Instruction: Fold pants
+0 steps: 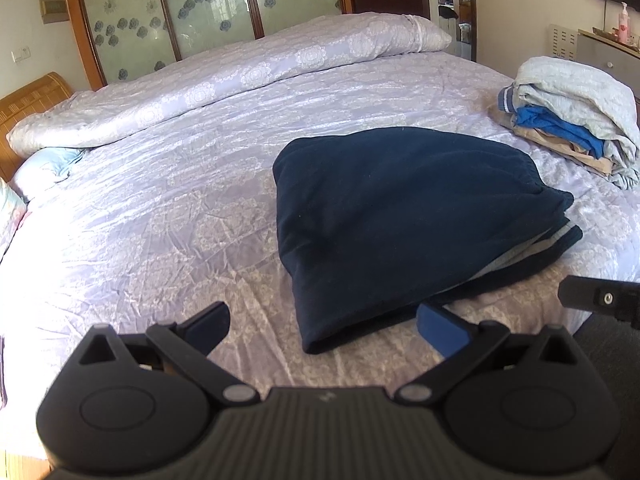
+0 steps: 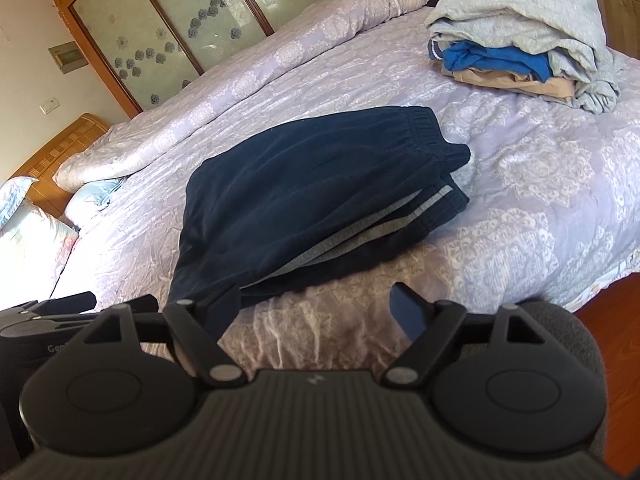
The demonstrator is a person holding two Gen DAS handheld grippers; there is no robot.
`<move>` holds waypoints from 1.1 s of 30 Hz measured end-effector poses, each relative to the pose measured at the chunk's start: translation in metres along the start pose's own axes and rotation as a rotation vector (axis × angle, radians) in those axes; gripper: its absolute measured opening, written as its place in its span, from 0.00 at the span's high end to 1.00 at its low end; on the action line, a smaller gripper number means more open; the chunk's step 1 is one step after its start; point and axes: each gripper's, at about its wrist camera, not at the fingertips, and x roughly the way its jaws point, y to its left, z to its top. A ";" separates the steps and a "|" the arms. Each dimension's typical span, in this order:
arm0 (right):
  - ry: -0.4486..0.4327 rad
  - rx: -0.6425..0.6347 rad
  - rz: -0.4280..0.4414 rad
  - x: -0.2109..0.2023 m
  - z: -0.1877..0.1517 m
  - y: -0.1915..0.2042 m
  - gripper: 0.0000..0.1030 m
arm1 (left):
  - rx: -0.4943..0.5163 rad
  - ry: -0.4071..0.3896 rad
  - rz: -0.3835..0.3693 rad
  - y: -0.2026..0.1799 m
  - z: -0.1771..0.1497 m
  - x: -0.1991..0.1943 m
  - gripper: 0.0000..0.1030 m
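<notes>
Dark navy pants [image 1: 404, 216] lie folded into a compact stack on the lilac bedspread [image 1: 160, 220], waistband at the far right, a grey side stripe showing along the near edge. They also show in the right wrist view [image 2: 312, 196]. My left gripper [image 1: 324, 326] is open and empty, held just in front of the pants' near corner. My right gripper [image 2: 316, 308] is open and empty, near the bed's front edge, its left finger overlapping the pants' near edge in the view. The right gripper's body shows at the right edge of the left wrist view [image 1: 600, 300].
A pile of folded clothes [image 1: 572, 120] in light blue, bright blue and beige sits at the bed's far right; it also shows in the right wrist view [image 2: 524, 40]. A rolled duvet [image 1: 224, 84] lies along the back. Pillows [image 2: 28, 232] and a wooden headboard [image 1: 24, 108] are at left.
</notes>
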 end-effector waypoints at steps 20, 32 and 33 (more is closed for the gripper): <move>0.043 0.045 -0.009 0.008 0.002 -0.012 0.18 | -0.010 0.083 -0.017 0.002 -0.003 0.014 0.00; 0.048 0.038 -0.016 0.011 0.003 -0.015 0.17 | 0.001 0.119 -0.050 -0.001 -0.004 0.021 0.00; 0.048 0.035 -0.016 0.011 0.003 -0.014 0.17 | 0.002 0.119 -0.050 -0.001 -0.004 0.021 0.00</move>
